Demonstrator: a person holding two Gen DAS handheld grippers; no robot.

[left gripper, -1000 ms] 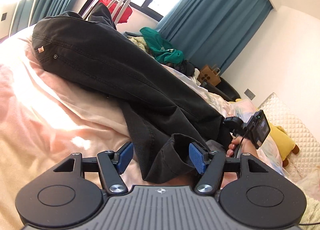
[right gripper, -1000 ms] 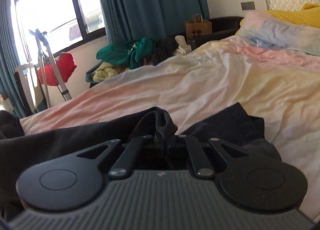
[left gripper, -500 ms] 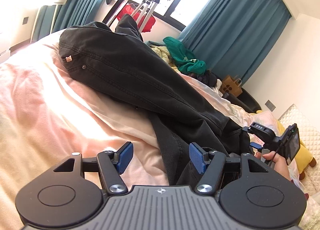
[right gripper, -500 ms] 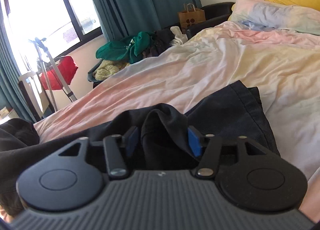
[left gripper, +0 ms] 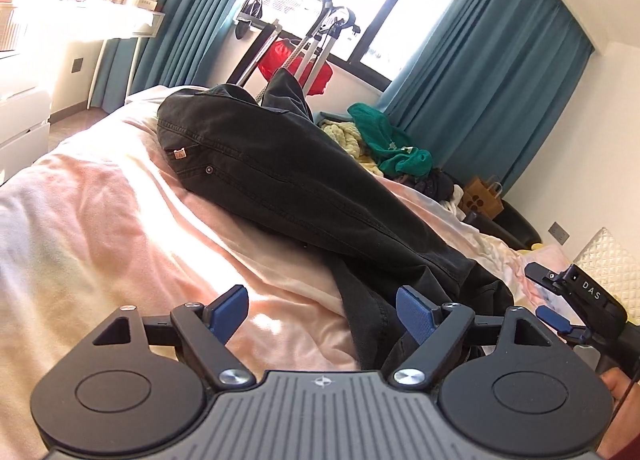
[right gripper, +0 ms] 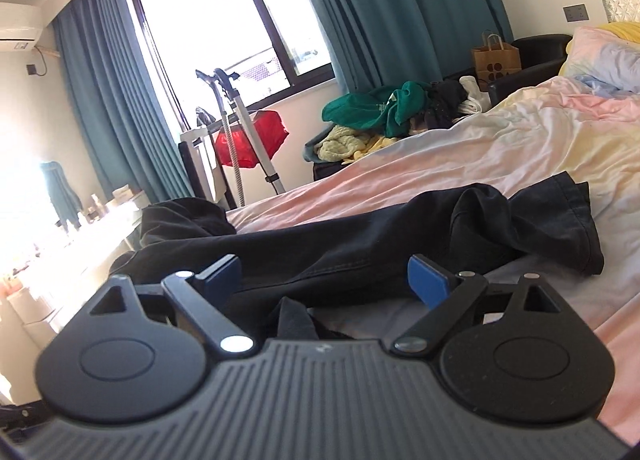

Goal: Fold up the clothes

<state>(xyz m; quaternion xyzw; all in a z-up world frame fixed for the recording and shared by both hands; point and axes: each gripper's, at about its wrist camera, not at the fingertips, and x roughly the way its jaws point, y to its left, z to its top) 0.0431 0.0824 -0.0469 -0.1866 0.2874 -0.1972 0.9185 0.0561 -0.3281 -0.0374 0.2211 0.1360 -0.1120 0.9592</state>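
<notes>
Step in hand: I judge I've just let go of the leg hems and am backing off to line up the next fold of the black jeans (left gripper: 280,180).
Left gripper (left gripper: 322,314): my jaws have just been opening and now stand wide; the dark leg runs past the right pad (left gripper: 416,314) but nothing is pinched.
Right gripper (right gripper: 324,280): jaws have just been opening, spread wide and empty; a fold of dark cloth sits low between them, untouched by the pads.
Jeans, place: laid along the pastel bed sheet (left gripper: 120,220), waistband toward 11 o'clock in my left view, hems (right gripper: 560,220) toward 2 o'clock in my right view.
Doing it well: I'd first square the two legs, since the hems look bunched and one leg crosses the other; then take both hem corners through every layer and carry them evenly toward the waist.
Risk: a one-layer grip would drag the top leg askew.
Writing: "DAS" reads on the other tool's body (left gripper: 592,292) at 3 o'clock in my left view.
Labels: a small orange tab (left gripper: 180,155) at the back pocket, too small to read.
Bag: the brown paper bag (right gripper: 496,60) shows dark dots, no legible words.
</notes>
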